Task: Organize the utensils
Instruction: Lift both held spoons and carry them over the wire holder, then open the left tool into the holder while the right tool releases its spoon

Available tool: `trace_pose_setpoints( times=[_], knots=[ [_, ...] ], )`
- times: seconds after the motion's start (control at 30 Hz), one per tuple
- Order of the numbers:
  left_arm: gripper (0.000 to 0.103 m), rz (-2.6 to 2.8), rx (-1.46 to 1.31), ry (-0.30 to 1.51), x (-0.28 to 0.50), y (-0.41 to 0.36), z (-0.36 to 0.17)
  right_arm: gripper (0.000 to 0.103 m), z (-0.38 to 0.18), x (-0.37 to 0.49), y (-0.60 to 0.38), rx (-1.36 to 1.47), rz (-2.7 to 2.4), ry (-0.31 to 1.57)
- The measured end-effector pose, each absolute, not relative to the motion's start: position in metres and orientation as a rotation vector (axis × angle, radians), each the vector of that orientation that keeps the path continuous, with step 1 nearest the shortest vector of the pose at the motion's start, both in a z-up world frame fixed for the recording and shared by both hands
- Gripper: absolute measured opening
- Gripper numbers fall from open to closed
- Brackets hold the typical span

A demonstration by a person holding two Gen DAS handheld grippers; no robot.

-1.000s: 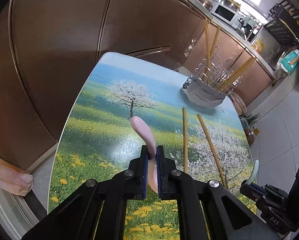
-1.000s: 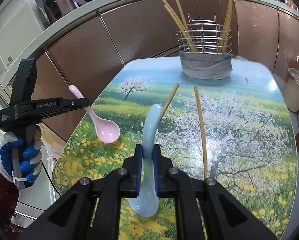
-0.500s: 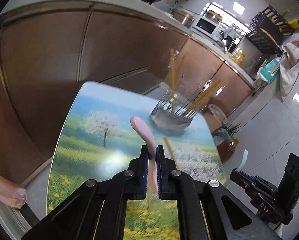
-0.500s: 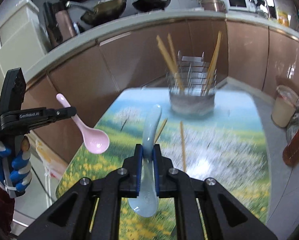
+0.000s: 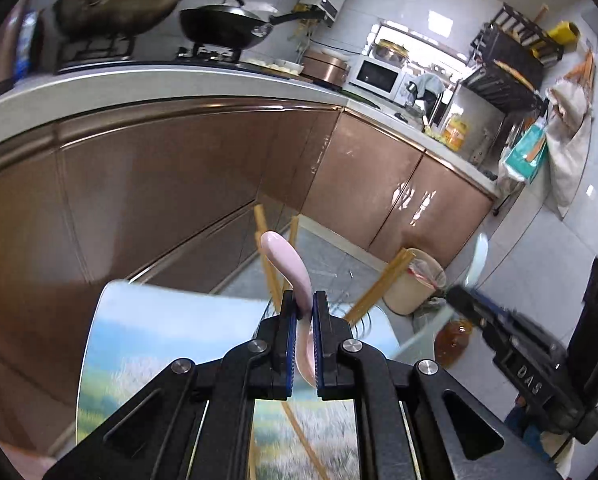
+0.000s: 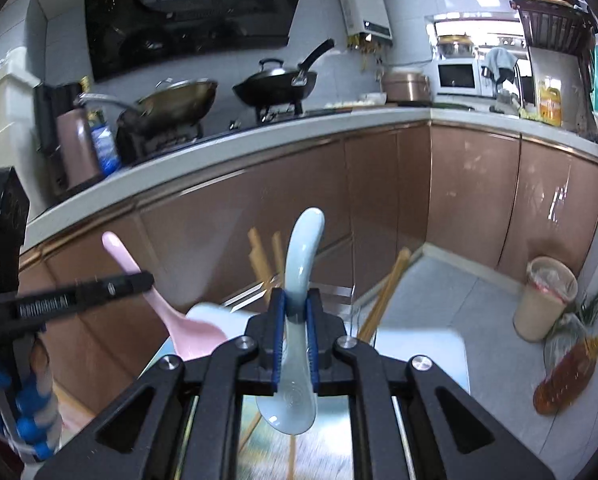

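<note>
Above the worktop:
Left gripper: jaws pinching pink spoon mid-handle.
Right gripper: jaws pinching blue spoon; probably slippery, breakable.

Left gripper fingers are hiding the pink spoon mid-handle; its bowl is showing only partly between the pads. Utensil holder is lying mostly behind both grippers, with only wire and blurred chopsticks showing. Right gripper is covering the blue spoon neck. Table print is smearing and is being cut off at the bottom edge.
</note>
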State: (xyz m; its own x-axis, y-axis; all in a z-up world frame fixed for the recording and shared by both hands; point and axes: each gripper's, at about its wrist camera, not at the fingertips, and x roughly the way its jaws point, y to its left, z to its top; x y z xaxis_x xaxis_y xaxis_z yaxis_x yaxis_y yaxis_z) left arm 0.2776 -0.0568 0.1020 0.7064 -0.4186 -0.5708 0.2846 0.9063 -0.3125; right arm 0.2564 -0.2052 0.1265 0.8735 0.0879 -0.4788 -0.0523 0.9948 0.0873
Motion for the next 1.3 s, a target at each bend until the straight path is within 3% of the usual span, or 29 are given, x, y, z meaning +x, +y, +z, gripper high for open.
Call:
trace_pose_setpoints(
  times=[0.43,0.93,1.3],
  knots=[
    [0.007,-0.305,-0.054,0.64,0.335,-0.114,0.051,0.009,0.066,0.338,-0.227,0.026,0.033,0.465],
    [0.008,-0.297,-0.019,0.693,0.335,-0.128,0.012,0.01,0.003,0.342,-0.22,-0.014,0.031,0.52],
    [0.008,-0.273,-0.059,0.75,0.333,-0.125,0.006,0.011,0.0,0.329,-0.23,0.033,0.018,0.55]
  ],
)
